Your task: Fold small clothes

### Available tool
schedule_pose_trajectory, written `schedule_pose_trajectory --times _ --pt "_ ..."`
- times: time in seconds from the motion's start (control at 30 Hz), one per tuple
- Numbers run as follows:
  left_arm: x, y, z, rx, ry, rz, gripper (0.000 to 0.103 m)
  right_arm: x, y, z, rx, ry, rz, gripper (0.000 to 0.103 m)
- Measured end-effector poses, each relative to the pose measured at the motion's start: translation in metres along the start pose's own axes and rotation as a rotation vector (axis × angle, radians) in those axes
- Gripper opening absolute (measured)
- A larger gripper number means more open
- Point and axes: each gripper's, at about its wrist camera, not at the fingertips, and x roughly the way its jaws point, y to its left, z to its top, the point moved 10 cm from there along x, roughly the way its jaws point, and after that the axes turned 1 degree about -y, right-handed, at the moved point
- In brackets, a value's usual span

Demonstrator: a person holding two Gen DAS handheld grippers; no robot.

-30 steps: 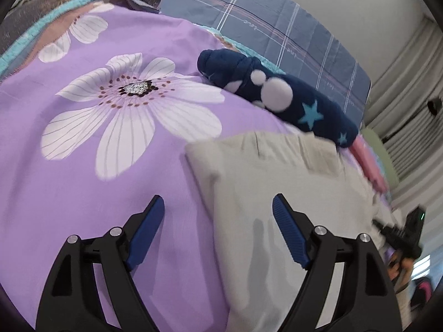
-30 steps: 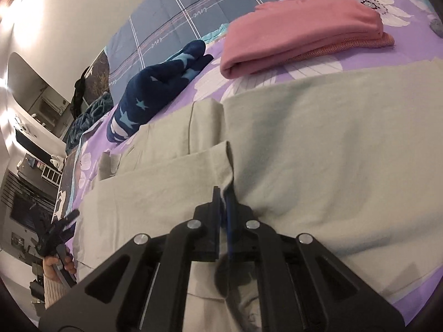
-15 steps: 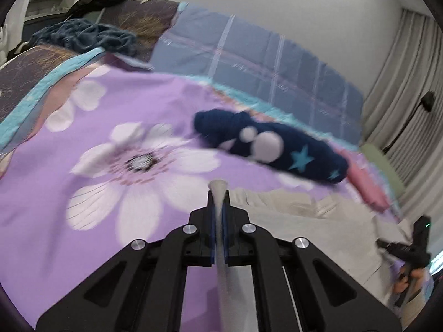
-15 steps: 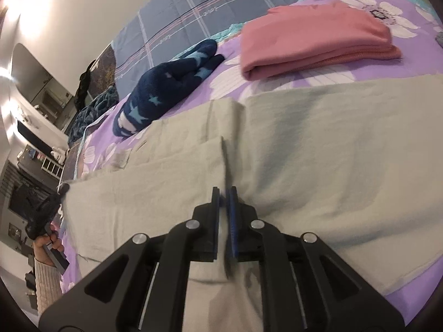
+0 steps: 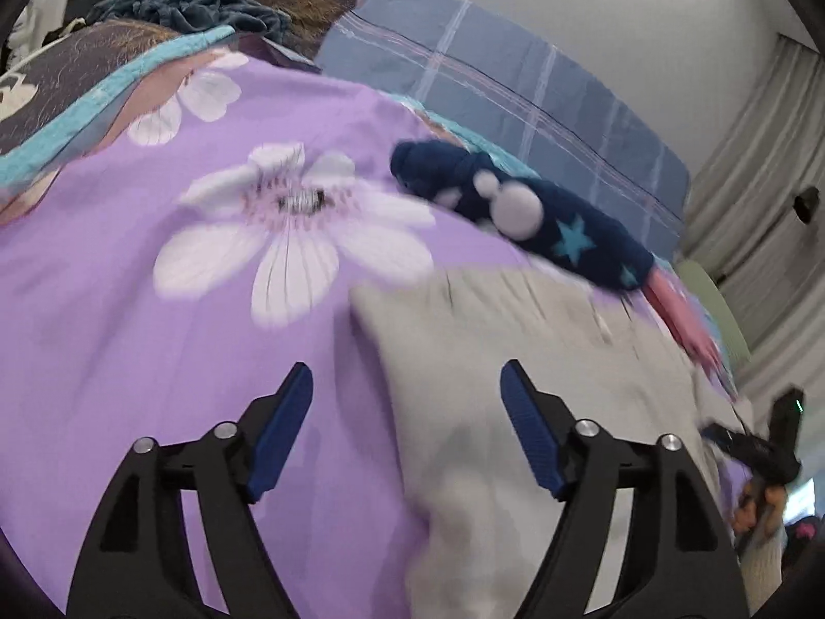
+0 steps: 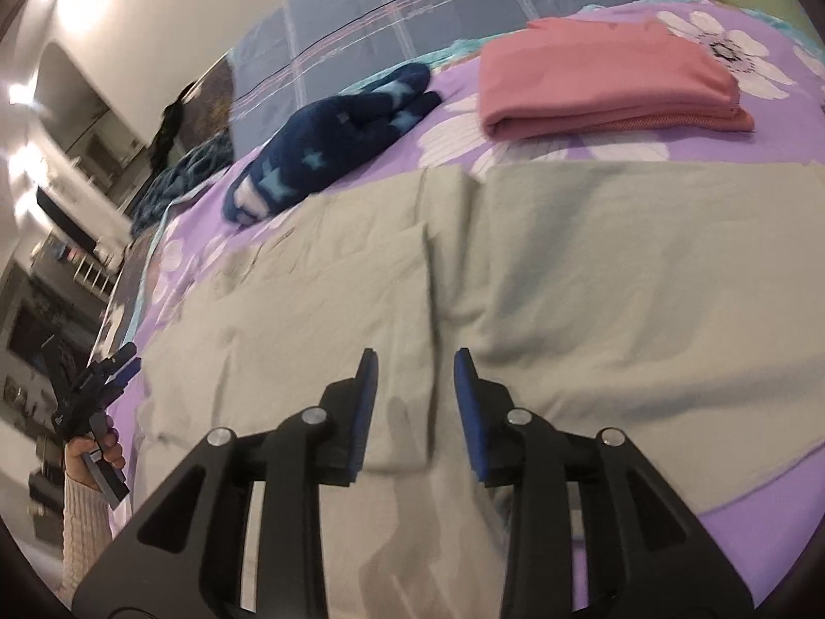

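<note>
Jaws of both grippers stand apart and clamp nothing. The left gripper (image 5: 405, 415) has just been opening; its jaws are wide, with the left-hand border of the grey-beige garment (image 5: 541, 361) lying between and below them, untouched by the pads. The right gripper (image 6: 415, 405) has also just been opening; its jaws are narrowly parted over a raised crease (image 6: 430, 278) near the garment's middle, and the pads do not press on the cloth.

The garment lies spread on the bed, on the purple flowered bedsheet (image 5: 129, 309), and fills the foreground of both wrist views. A navy starred garment (image 6: 330, 144) rests just beyond its far edge. A folded pink garment (image 6: 608, 82) sits farther back to the right, apart from it.

Handling, as a judgement: the cloth appears thin, light and limp. It creases readily and should hold no shape when lifted, so a single pinch would let the rest sag or drag. It is not fragile, and the ribbed blue pads should grip it without slipping.

Suggested hold: an edge or corner, one gripper to each side of the same border, gathering every layer there so the fold carries over evenly.
</note>
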Motion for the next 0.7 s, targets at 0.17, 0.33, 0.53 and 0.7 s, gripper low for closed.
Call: schedule_pose_trajectory --times 0.17,0.33,0.53,0.7 --pt "-0.010 -0.010 -0.063 0.057 0.126 -0.053 0.078 0.009 0.006 -0.012 -0.052 0.007 -0.040 0.035" --pt "-0.019 -0.021 -0.062 0.046 0.078 -0.046 0.008 0.002 0.016 -0.006 -0.010 -0.045 -0.003 0.004" --pt "-0.043 -0.015 -0.077 0.106 0.081 0.066 0.009 -0.013 0.012 -0.008 -0.018 -0.056 -0.022 0.005" --pt "-0.042 0.003 -0.083 0.067 0.060 0.140 0.030 -0.002 -0.002 -0.028 0.027 0.000 -0.054 0.015"
